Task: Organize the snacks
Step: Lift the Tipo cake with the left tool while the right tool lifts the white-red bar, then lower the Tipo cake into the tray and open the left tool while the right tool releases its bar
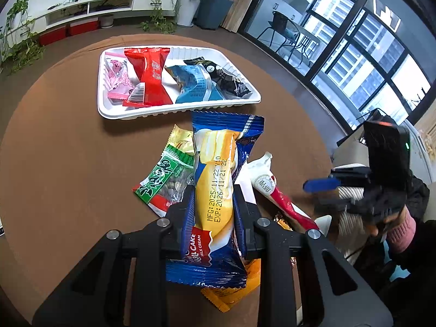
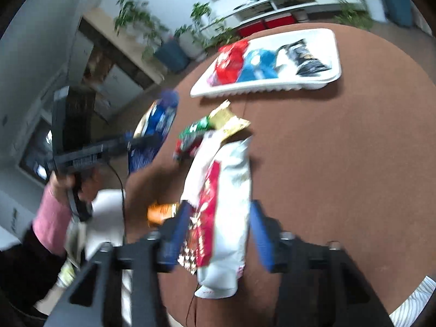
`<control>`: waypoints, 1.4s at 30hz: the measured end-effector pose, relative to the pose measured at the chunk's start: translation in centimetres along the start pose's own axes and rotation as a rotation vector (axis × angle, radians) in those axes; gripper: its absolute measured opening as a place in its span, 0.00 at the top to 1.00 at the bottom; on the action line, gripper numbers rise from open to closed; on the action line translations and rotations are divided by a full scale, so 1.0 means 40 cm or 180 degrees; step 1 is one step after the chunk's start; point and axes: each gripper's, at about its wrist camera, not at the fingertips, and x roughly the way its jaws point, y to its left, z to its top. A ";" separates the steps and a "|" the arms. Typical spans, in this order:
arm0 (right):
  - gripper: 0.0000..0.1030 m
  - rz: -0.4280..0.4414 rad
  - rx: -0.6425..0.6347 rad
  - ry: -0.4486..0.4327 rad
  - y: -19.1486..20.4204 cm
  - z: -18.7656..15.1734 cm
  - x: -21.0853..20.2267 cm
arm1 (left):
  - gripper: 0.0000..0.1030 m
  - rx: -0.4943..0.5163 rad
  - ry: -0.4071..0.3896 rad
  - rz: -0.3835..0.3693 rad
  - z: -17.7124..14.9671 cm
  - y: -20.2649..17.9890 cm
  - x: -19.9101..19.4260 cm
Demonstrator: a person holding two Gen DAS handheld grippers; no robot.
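Note:
My left gripper point(image 1: 214, 204) is shut on a blue and yellow roll cake packet point(image 1: 218, 179) and holds it above the brown round table point(image 1: 54, 163). The white tray point(image 1: 152, 110) beyond it holds pink, red, blue and black snack packets. My right gripper point(image 2: 218, 234) is open, its blue fingers on either side of a white and red snack packet point(image 2: 231, 190) lying on the table. A green packet point(image 1: 163, 182) and an orange packet point(image 1: 231, 294) lie under the roll cake. In the right wrist view, the left gripper point(image 2: 141, 141) carries the roll cake packet point(image 2: 155, 125) at the left.
A gold packet point(image 2: 226, 117) lies between the loose pile and the tray point(image 2: 272, 87). Plants, a white shelf and red boxes stand past the table's far edge. Windows run along the right in the left wrist view.

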 end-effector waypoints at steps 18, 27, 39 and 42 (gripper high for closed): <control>0.83 -0.0683 -0.0401 0.0094 0.011 0.009 0.099 | 0.77 -0.0064 -0.0039 0.0050 -0.017 0.009 -0.009; 0.84 0.0726 0.1070 -0.0073 -0.185 0.019 0.064 | 0.77 -0.0104 -0.0059 -0.0003 -0.009 0.013 -0.008; 0.84 0.1011 0.1247 -0.0434 -0.221 0.071 -0.023 | 0.77 -0.0295 -0.0110 -0.0011 0.038 0.043 -0.014; 0.84 0.0875 0.1198 -0.0542 -0.235 0.106 -0.046 | 0.77 -0.0340 -0.0124 0.0045 0.064 0.055 -0.012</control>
